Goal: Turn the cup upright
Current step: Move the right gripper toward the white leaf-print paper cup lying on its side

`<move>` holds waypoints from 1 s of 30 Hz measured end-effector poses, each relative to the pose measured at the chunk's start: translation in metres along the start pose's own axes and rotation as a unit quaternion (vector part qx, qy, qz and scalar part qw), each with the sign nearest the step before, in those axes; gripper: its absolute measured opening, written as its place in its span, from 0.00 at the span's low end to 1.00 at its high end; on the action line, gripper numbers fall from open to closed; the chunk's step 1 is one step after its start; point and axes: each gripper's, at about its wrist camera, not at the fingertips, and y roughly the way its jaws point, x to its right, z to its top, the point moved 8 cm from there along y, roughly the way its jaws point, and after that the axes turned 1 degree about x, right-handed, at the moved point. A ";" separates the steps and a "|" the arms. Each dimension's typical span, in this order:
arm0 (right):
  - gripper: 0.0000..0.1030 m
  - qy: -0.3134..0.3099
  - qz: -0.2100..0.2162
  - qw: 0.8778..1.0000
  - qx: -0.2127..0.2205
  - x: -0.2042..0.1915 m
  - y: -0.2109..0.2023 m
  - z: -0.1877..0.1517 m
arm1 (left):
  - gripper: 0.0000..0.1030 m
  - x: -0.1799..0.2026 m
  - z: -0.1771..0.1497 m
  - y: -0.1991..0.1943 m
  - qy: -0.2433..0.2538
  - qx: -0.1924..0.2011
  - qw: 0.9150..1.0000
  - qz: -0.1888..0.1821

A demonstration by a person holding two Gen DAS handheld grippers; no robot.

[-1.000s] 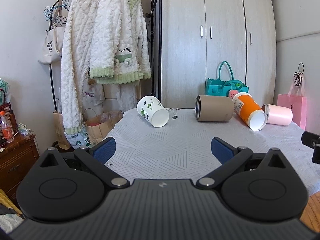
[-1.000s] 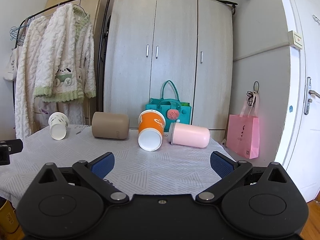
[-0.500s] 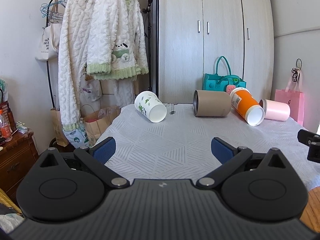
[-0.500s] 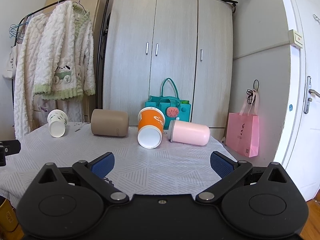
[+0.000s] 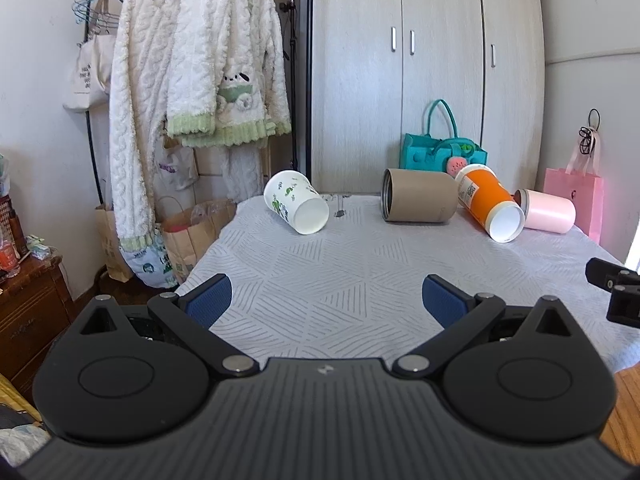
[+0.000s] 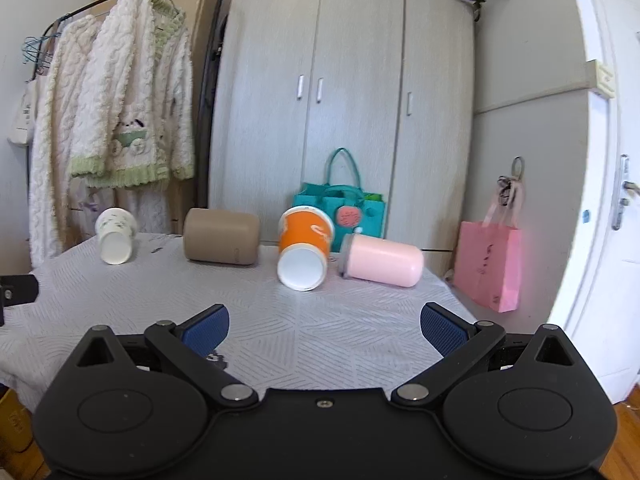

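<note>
Several cups lie on their sides along the far edge of a table with a white patterned cloth (image 5: 340, 280). From left to right: a white cup with green print (image 5: 296, 208) (image 6: 115, 235), a brown tumbler (image 5: 420, 201) (image 6: 221, 236), an orange paper cup (image 5: 490, 208) (image 6: 305, 248), and a pink tumbler (image 5: 546, 211) (image 6: 382, 256). My left gripper (image 5: 326, 304) is open and empty over the near part of the table. My right gripper (image 6: 324, 326) is open and empty, facing the orange cup.
A grey wardrobe (image 5: 420, 72) stands behind the table with a teal bag (image 5: 442, 152) at its foot. White fleece clothes hang on a rack (image 5: 180, 80) at the left. A pink bag (image 6: 490, 268) hangs at the right. A wooden cabinet (image 5: 24, 312) stands at the far left.
Both grippers have dipped and moved slightly forward, so the cups sit a bit lower and nearer in view. Both stay open. No cup has moved.
</note>
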 end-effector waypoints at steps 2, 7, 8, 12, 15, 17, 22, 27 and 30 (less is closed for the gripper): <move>1.00 -0.010 0.036 0.999 -0.003 -0.002 -0.002 0.007 | 1.00 -0.001 0.003 0.002 0.000 -0.012 1.000 -0.008; 1.00 -0.038 0.132 0.989 -0.046 -0.004 0.003 0.034 | 1.00 -0.002 0.013 0.007 0.011 -0.036 0.999 -0.031; 1.00 -0.041 0.145 0.987 -0.057 -0.004 0.006 0.040 | 1.00 -0.003 0.016 0.009 0.014 -0.041 0.998 -0.034; 1.00 -0.050 0.186 0.977 -0.094 -0.012 0.018 0.060 | 1.00 -0.012 0.030 0.015 0.011 -0.047 0.998 -0.038; 1.00 -0.050 0.229 0.965 -0.117 -0.027 0.026 0.069 | 1.00 -0.021 0.042 0.024 0.008 -0.050 0.998 -0.036; 1.00 -0.051 0.252 0.958 -0.125 -0.039 0.031 0.072 | 1.00 -0.028 0.049 0.031 0.008 -0.052 0.998 -0.036; 1.00 -0.075 0.298 0.941 -0.142 -0.077 0.046 0.075 | 1.00 -0.044 0.063 0.055 0.000 -0.062 0.997 -0.036; 1.00 -0.108 0.336 0.922 -0.161 -0.115 0.063 0.074 | 1.00 -0.055 0.066 0.083 -0.022 -0.087 0.994 -0.055; 1.00 -0.132 0.349 0.912 -0.169 -0.135 0.076 0.071 | 1.00 -0.059 0.065 0.100 -0.033 -0.098 0.993 -0.066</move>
